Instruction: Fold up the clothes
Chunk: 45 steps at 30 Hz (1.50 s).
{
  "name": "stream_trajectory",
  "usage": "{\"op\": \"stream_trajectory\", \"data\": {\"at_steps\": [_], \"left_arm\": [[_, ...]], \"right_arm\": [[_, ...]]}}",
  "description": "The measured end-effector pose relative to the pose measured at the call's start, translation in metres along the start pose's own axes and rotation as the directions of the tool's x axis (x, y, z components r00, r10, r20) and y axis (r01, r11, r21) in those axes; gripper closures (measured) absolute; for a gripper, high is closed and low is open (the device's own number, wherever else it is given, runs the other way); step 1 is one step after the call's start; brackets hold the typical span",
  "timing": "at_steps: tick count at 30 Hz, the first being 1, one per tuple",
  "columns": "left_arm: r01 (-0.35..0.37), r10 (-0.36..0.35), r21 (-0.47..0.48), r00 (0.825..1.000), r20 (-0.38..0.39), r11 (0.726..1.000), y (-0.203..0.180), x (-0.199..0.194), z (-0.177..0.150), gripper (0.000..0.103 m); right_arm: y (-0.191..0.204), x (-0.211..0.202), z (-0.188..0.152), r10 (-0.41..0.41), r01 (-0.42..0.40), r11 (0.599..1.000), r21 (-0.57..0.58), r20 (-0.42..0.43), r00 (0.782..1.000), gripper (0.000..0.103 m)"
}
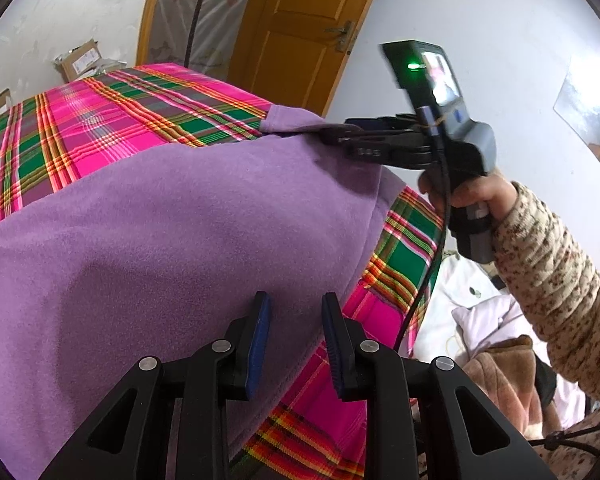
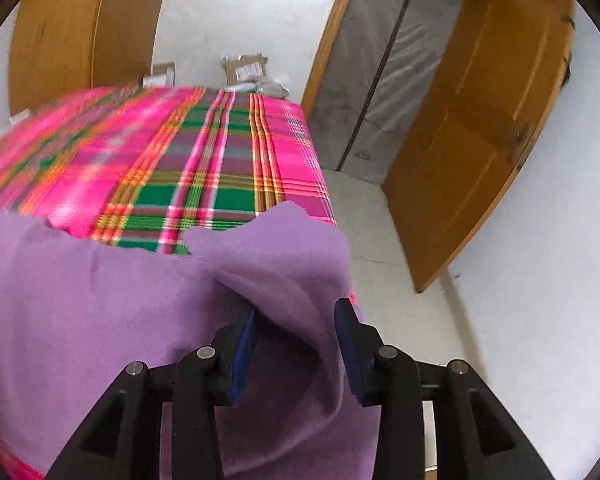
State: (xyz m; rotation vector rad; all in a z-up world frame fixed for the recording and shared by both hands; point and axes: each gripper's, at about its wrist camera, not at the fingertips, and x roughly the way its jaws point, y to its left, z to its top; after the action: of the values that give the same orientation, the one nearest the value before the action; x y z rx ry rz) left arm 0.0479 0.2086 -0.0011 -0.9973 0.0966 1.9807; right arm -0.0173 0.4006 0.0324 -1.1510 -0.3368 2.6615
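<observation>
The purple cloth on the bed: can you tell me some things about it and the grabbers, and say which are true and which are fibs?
1. The purple cloth lies on a plaid bedcover. True.
2. The left gripper is clamped shut. False: its fingers stand apart.
3. The right gripper reaches the cloth's far corner. True.
4. The door is blue. False: it is orange-brown wood.

Your purple fleece garment (image 1: 172,240) lay spread across the near part of the plaid-covered surface (image 1: 100,120), soft and matte, one stitched edge running along the side. Its far corner was lifted and bunched into a fold, and a ragged, wavy edge crossed the plaid beyond it.
</observation>
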Motion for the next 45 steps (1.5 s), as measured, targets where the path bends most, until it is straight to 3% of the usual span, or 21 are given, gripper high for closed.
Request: {"op": "stream_trajectory", "data": {"at_steps": [5,7,9,14,19,24,26,29,30,40,45], "left_arm": [[0.004,-0.004,-0.006,1.0,0.002,1.0,0.001,0.0,-0.001,0.076],[0.002,-0.002,-0.005,1.0,0.002,1.0,0.0,0.0,-0.001,0.076],[0.0,0.0,-0.004,1.0,0.002,1.0,0.0,0.0,-0.002,0.076],[0.001,-0.001,-0.01,1.0,0.003,1.0,0.002,-0.001,-0.003,0.076],[0.0,0.0,-0.011,1.0,0.001,1.0,0.002,0.0,-0.002,0.076],[-0.006,0.006,-0.022,1.0,-0.004,1.0,0.003,0.001,-0.001,0.076],[-0.008,0.007,-0.02,1.0,-0.004,1.0,0.002,0.0,-0.001,0.076],[-0.008,0.007,-0.022,1.0,-0.005,1.0,0.002,0.0,-0.001,0.076],[-0.007,0.007,-0.022,1.0,-0.006,1.0,0.002,0.0,-0.001,0.076],[0.005,-0.005,-0.037,1.0,-0.015,0.999,0.001,0.001,0.001,0.076],[0.02,-0.021,-0.05,1.0,-0.013,0.999,0.005,0.0,0.001,0.076]], "right_arm": [[0.001,0.009,0.008,0.011,-0.01,1.0,0.016,-0.004,1.0,0.068],[-0.003,0.008,0.009,0.032,-0.032,0.998,0.048,0.005,0.999,0.085],[-0.013,0.007,0.007,0.058,-0.058,0.994,0.094,0.009,0.998,0.094],[-0.054,0.006,-0.002,0.148,-0.151,0.945,0.29,0.031,0.988,0.098],[-0.102,0.0,-0.026,0.215,-0.239,0.822,0.517,0.107,0.971,0.098],[-0.121,-0.001,-0.054,0.234,-0.263,0.745,0.614,0.129,0.964,0.099],[-0.127,0.0,-0.067,0.249,-0.275,0.693,0.667,0.137,0.959,0.099],[-0.139,0.002,-0.092,0.276,-0.309,0.566,0.765,0.177,0.945,0.099],[-0.141,0.001,-0.097,0.265,-0.297,0.555,0.777,0.173,0.949,0.1],[-0.147,-0.024,-0.102,0.2,-0.286,0.568,0.772,0.207,0.958,0.1],[-0.145,-0.009,-0.111,0.213,-0.248,0.552,0.796,0.153,0.965,0.1]]}}
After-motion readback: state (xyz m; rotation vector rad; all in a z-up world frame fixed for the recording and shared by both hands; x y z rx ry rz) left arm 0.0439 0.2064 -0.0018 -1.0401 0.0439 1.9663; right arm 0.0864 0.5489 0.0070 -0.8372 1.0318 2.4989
